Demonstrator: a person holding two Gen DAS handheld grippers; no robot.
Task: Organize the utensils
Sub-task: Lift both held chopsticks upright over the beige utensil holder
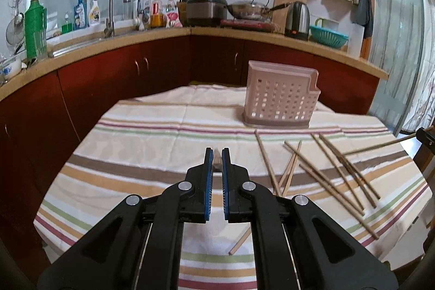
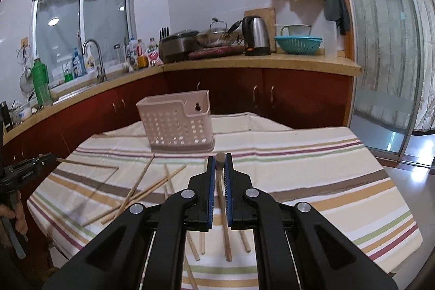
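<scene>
Each claw is clenched on one chopstick: the left claw (image 1: 217,158) and the right claw (image 2: 219,163), its chopstick (image 2: 220,162) pointing end-on ahead. The holder (image 2: 176,124) stands ahead on the worktop (image 2: 312,175), nearer the right claw, slightly left of it, beyond the loose chopsticks (image 1: 326,170).

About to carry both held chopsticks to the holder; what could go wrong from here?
1. The right tool pinches its wooden chopstick near one end, so it may swing or slip.
2. The pink perforated plastic holder looks light; a poke could tip it.
3. Loose chopsticks cross on the striped cloth and may scatter.
</scene>
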